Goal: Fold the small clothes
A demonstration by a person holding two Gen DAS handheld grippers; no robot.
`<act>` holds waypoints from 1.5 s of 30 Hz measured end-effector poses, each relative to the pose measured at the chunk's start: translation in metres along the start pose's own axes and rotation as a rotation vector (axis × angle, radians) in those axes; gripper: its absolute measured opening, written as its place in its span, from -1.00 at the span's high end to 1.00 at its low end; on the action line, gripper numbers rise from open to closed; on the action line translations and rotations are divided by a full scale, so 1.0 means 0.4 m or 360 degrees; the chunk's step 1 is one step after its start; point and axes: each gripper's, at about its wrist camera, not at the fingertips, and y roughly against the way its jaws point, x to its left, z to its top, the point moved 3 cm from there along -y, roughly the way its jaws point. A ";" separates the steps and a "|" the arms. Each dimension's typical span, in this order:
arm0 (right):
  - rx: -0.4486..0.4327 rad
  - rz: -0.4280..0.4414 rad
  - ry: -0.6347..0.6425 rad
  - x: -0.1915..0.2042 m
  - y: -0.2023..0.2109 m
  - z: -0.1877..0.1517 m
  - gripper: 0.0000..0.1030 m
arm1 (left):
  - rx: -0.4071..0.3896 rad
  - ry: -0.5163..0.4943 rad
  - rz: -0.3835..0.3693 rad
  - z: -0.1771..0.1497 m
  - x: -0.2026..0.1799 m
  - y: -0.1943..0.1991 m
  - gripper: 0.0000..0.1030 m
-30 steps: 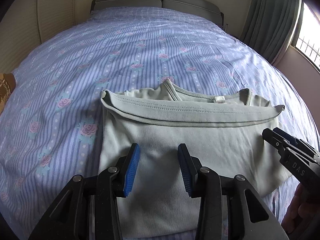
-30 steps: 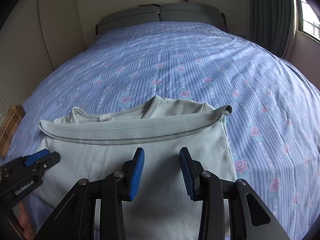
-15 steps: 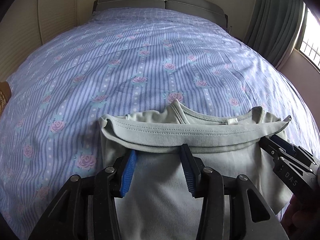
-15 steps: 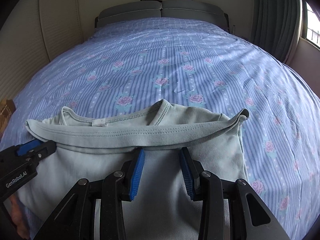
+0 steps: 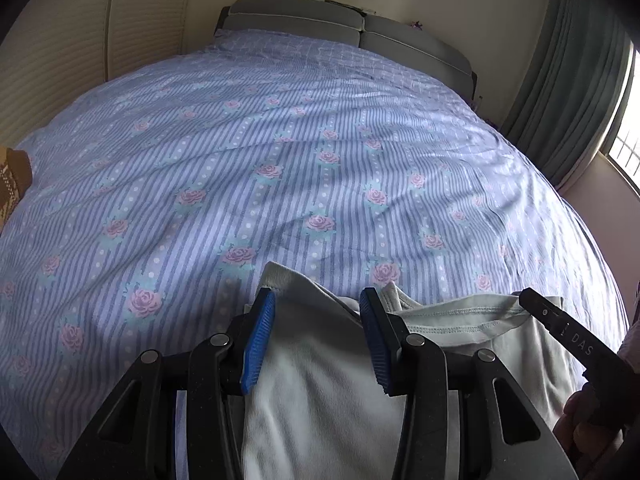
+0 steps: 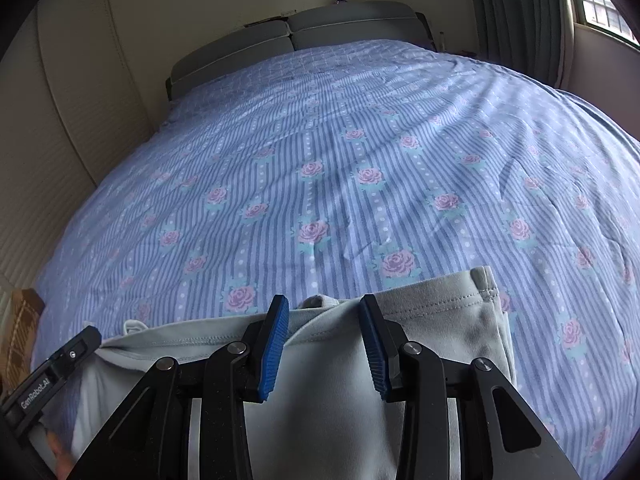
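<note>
1. The pale green shirt (image 5: 320, 392) lies on the bed at the near edge, about six o'clock in both wrist views, already doubled over so its stitched hem (image 6: 436, 300) sits near the neckline (image 5: 460, 312).
2. The left tool (image 5: 316, 336) hangs over the shirt's left end with its blue pads apart and cloth showing in the gap; nothing is pinched that I can see, so I read it as released.
3. The right tool (image 6: 324, 340) straddles the folded edge towards the shirt's right end, jaws likewise parted and not pressing the fabric.
4. My guess is that the pair sit side by side along the far edge because each is meant to take one end of it, keeping the cloth level for the next fold.
5. A hand (image 5: 588, 428) shows at four o'clock in the left view, carrying the right tool.
6. The bed (image 5: 280, 152) wears a lilac striped cover with pink roses, lightly wrinkled, spreading to twelve o'clock.
7. Beyond it stand a grey headboard (image 5: 344, 24), cream panelled walls, green curtains (image 5: 576, 80) at two o'clock beside a bright window (image 5: 624, 144), and a brown patterned object (image 5: 14, 176) at nine o'clock.
</note>
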 end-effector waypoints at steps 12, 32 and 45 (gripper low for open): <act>0.0001 0.0003 0.0128 -0.003 0.050 -0.021 0.27 | 0.0153 -0.0305 -0.0119 -0.045 -0.095 0.011 0.14; 0.0174 -0.0023 0.0417 0.083 -0.025 -0.036 0.04 | 0.0196 -0.0266 -0.0062 0.000 -0.078 -0.084 0.09; 0.0126 -0.0105 0.0315 -0.037 0.031 -0.013 -0.02 | 0.0179 -0.0323 0.0063 -0.020 -0.066 -0.013 0.08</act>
